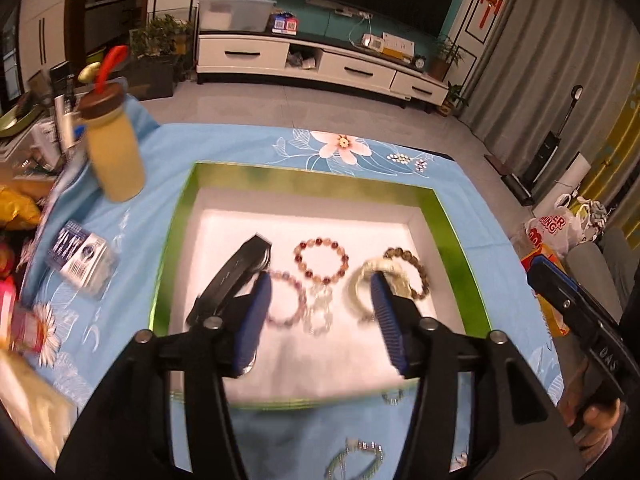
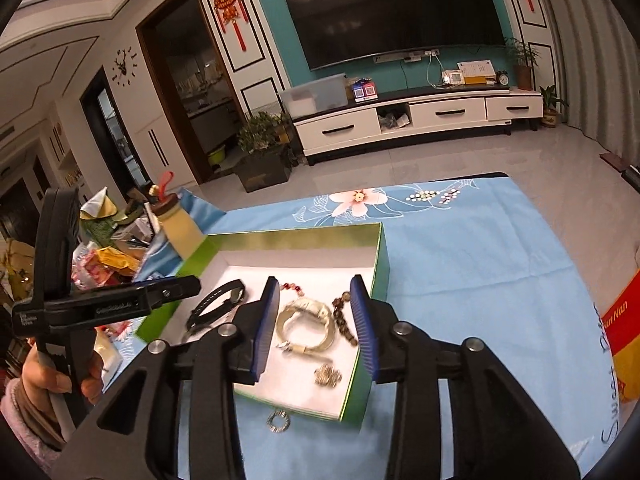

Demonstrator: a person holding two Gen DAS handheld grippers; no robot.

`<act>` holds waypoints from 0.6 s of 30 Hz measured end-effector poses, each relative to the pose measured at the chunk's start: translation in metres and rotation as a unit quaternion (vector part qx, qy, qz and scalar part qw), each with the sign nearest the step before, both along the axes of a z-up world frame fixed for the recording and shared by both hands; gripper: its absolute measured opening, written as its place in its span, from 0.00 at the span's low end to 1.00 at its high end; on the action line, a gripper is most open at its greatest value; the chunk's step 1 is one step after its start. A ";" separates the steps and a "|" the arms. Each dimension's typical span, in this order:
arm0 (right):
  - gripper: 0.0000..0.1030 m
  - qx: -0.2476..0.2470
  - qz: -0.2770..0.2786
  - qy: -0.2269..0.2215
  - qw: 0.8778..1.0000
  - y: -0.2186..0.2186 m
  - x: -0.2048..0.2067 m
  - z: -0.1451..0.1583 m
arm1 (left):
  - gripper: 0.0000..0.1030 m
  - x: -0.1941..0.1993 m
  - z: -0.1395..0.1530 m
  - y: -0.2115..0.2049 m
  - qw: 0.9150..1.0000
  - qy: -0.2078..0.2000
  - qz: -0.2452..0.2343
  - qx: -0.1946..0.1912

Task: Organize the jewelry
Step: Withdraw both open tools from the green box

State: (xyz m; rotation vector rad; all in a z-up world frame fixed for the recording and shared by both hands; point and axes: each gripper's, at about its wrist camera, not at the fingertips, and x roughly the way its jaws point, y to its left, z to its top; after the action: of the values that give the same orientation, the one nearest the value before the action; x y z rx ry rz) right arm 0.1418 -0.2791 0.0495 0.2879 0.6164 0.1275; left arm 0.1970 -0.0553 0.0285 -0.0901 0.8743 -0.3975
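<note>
A green box [image 1: 456, 240] with a white lining holds a black watch [image 1: 236, 276], red [image 1: 320, 260], pink [image 1: 286, 300], clear [image 1: 318, 312] and brown bead bracelets [image 1: 416, 272], and a pale bangle [image 1: 362, 292]. My left gripper [image 1: 320, 280] hovers open above them, its blue pads gripping nothing. In the right wrist view my right gripper [image 2: 315, 280] stands open over the pale bangle [image 2: 306, 326], the brown beads [image 2: 346, 322] and a small silver piece [image 2: 327, 375]. A silver ring [image 2: 279, 421] and a silver bracelet [image 1: 356, 460] lie on the blue cloth outside the box.
A yellow bottle [image 1: 114, 152] with a brown lid stands left of the box, beside a small printed packet [image 1: 82, 260] and cluttered packages [image 2: 104, 260]. A red and yellow bag [image 2: 624, 328] sits at the cloth's right edge. A hand [image 2: 52, 380] holds the left gripper's handle.
</note>
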 end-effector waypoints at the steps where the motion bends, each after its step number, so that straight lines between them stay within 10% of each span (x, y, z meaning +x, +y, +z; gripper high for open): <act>1: 0.37 0.000 0.003 -0.002 1.000 0.001 -0.007 0.001 | 0.59 -0.014 0.001 0.005 1.000 -0.006 0.002 0.000; 18: 0.41 0.012 0.051 0.057 0.997 0.037 -0.085 -0.030 | 0.61 -0.124 -0.059 0.059 0.998 0.057 0.031 0.025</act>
State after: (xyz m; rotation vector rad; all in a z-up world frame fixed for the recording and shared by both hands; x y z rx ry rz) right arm 0.0566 -0.2417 0.0194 0.2874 0.7432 0.2179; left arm 0.0733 0.0035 -0.0306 -0.0939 0.9909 -0.3144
